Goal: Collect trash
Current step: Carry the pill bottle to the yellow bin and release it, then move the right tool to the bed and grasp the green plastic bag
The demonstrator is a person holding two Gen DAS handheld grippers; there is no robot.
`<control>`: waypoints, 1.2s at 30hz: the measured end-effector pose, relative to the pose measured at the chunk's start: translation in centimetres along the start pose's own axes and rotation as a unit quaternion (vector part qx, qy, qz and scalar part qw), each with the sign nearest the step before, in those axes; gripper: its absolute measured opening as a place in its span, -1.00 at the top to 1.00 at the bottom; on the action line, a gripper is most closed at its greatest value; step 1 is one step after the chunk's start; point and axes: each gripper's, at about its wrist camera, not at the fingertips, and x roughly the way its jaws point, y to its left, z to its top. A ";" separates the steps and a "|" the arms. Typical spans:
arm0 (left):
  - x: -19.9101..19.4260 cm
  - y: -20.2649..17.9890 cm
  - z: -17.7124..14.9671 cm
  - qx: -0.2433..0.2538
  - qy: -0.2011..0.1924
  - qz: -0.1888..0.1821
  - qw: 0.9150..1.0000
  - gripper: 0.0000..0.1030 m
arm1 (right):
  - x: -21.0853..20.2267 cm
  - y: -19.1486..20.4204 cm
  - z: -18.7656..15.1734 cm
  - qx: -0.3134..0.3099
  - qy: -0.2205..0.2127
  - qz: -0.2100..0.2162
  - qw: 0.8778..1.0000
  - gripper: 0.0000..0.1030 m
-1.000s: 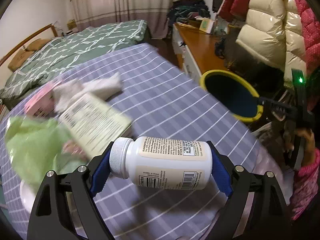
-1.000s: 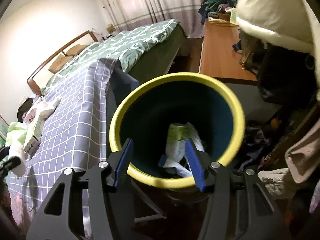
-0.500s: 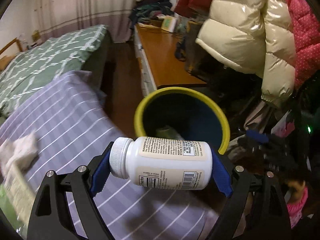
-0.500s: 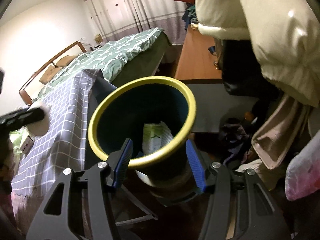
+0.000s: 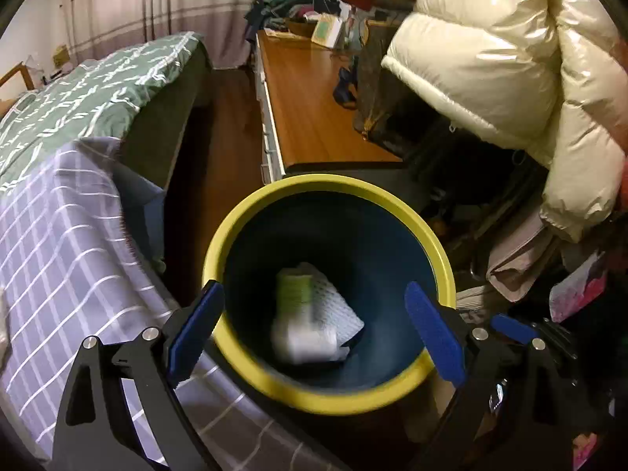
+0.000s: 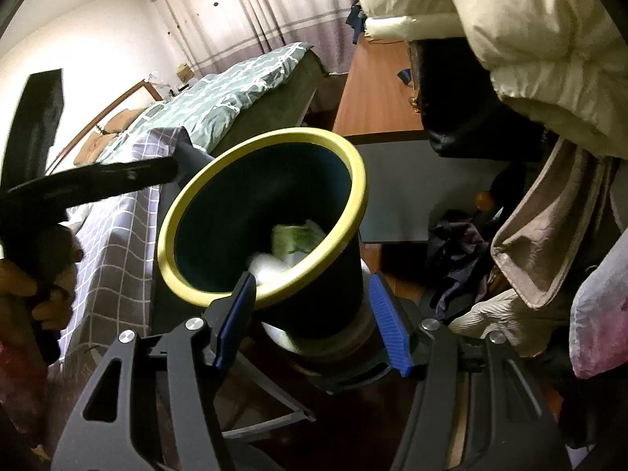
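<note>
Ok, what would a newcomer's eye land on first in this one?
The yellow-rimmed bin fills the middle of both views, with a blurred white bottle and crumpled paper inside. The left gripper hangs open above it; the right gripper sits open around its lower outside wall.

My left gripper [image 5: 314, 324] hangs over the bin [image 5: 441, 255], with a blurred bottle [image 5: 304, 339] and wrappers [image 5: 337, 306] in it. The bed [image 5: 59, 243] lies left of the bin, the desk [image 5: 314, 110] behind it, and my right gripper [image 6: 312, 316] straddles its wall.
</note>
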 end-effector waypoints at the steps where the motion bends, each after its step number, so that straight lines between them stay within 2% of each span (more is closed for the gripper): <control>1: -0.9 0.1 -0.3 0.000 -0.007 0.003 1.000 -0.79 | 0.1 0.1 0.1 -0.001 0.001 0.000 1.000 -0.11; 11: -12.0 3.4 -3.8 -0.035 -0.078 0.011 0.996 -0.85 | 0.1 2.9 -0.2 -0.023 0.005 0.007 1.000 -0.11; 19: -22.2 8.2 -10.2 -0.090 -0.138 0.073 0.984 -0.90 | 0.0 8.3 -0.6 -0.071 0.012 0.034 0.997 -0.11; 23: -26.8 12.2 -15.2 -0.145 -0.154 0.114 0.971 -0.90 | -0.1 12.4 -0.9 -0.110 0.016 0.055 0.992 -0.11; 28: -31.9 16.4 -22.2 -0.200 -0.165 0.195 0.946 -0.90 | -0.2 18.6 -1.7 -0.170 0.022 0.087 0.981 -0.11; 32: -35.3 19.2 -27.9 -0.239 -0.163 0.254 0.923 -0.90 | 0.0 24.7 -2.8 -0.227 0.032 0.124 0.965 -0.11; 36: -37.4 21.1 -32.0 -0.268 -0.160 0.297 0.902 -0.90 | -0.5 30.5 -4.1 -0.280 0.033 0.165 0.945 -0.11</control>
